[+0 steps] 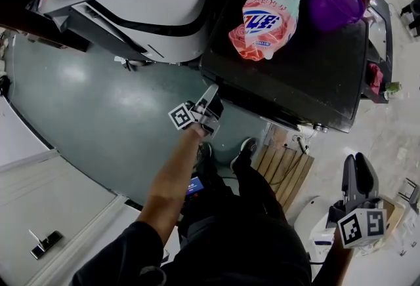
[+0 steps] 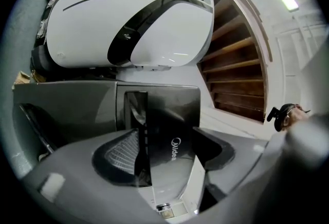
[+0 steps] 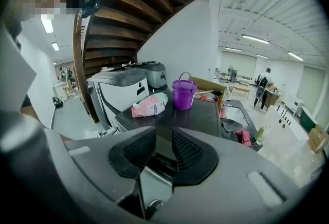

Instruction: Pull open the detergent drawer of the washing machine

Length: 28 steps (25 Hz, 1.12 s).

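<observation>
Right gripper [image 1: 359,170] hangs low by the person, jaws barely parted, empty. Left gripper [image 2: 169,141] is spread at the detergent drawer [image 2: 172,115] on the washing machine [image 1: 295,61] front, pads not pressing; closing beside the handle recess [image 2: 135,110] would likely slip off the glossy face

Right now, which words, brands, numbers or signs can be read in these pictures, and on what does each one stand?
"Midea": on the dark drawer front of the washing machine, seen in the left gripper view.
Blue print on the pink detergent bag: too blurred to read.
Marker cubes: square patterns only, no words.
</observation>
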Motion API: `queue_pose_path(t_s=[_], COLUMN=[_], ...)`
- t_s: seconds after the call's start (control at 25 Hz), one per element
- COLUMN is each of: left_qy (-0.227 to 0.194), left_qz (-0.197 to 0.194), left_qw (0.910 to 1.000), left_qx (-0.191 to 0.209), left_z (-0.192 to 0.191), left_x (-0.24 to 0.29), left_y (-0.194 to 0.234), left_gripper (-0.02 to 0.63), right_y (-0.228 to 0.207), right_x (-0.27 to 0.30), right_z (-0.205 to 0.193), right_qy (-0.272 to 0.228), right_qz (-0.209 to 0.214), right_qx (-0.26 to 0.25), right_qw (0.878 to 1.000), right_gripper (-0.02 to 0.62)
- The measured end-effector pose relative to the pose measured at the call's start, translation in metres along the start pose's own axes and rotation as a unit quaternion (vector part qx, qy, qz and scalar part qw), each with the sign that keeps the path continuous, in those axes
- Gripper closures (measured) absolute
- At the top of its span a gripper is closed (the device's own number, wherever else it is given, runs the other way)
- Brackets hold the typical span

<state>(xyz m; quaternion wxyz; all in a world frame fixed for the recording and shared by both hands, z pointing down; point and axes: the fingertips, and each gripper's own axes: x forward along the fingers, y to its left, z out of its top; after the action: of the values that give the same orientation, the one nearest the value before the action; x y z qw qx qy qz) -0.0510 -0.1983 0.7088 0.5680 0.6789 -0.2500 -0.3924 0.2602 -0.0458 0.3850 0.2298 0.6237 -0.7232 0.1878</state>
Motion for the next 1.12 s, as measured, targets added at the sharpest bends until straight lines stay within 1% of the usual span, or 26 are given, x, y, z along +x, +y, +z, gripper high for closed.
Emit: queue_pose_path(t_s=[0.16, 0.32, 0.36, 0.44, 0.52, 0.56, 0.68, 0.8, 0.88, 1.12], left_qy=[-0.003, -0.007, -0.010, -0.018, -0.026, -0.032, -0.049, -0.049, -0.050, -0.036], left_qz=[-0.013, -0.051, -0.062, -0.074, -0.082, -0.085, -0.083, -0.074, -0.075, -0.067], left_qw=[0.9999, 0.9987, 0.9980, 0.9971, 0.9963, 0.9959, 0.9949, 0.9953, 0.9951, 0.9961], left_qx=[0.005, 0.000, -0.004, -0.003, 0.004, -0.001, -0.032, -0.038, -0.041, -0.045], left_z=[0.002, 0.003, 0.003, 0.004, 0.006, 0.007, 0.007, 0.006, 0.000, -0.021], left_x=[0.014, 0.019, 0.021, 0.022, 0.022, 0.023, 0.022, 0.018, 0.003, -0.054], left_y=[0.001, -0.008, -0.010, -0.010, -0.010, -0.009, -0.008, -0.010, -0.016, -0.032], left_gripper=[0.252, 0.249, 0.227, 0.218, 0.222, 0.224, 0.239, 0.239, 0.260, 0.256], right_y=[-0.010, -0.016, -0.018, -0.021, -0.023, -0.024, -0.025, -0.024, -0.025, -0.020], right_x=[0.004, 0.006, 0.007, 0.008, 0.010, 0.011, 0.011, 0.012, 0.011, 0.016], right_z=[-0.006, -0.012, -0.013, -0.018, -0.026, -0.030, -0.038, -0.035, -0.036, -0.034], right_qy=[0.007, 0.016, 0.018, 0.024, 0.033, 0.038, 0.049, 0.047, 0.046, 0.040], right_qz=[-0.002, -0.005, -0.006, -0.008, -0.010, -0.011, -0.013, -0.015, -0.019, -0.016], right_qx=[0.004, 0.005, 0.005, 0.004, 0.004, 0.006, 0.013, 0.016, 0.020, 0.033], right_qw=[1.000, 1.000, 1.000, 1.000, 0.999, 0.999, 0.999, 0.999, 0.999, 0.999], right_gripper=[0.500, 0.500, 0.500, 0.500, 0.500, 0.500, 0.500, 0.500, 0.500, 0.500])
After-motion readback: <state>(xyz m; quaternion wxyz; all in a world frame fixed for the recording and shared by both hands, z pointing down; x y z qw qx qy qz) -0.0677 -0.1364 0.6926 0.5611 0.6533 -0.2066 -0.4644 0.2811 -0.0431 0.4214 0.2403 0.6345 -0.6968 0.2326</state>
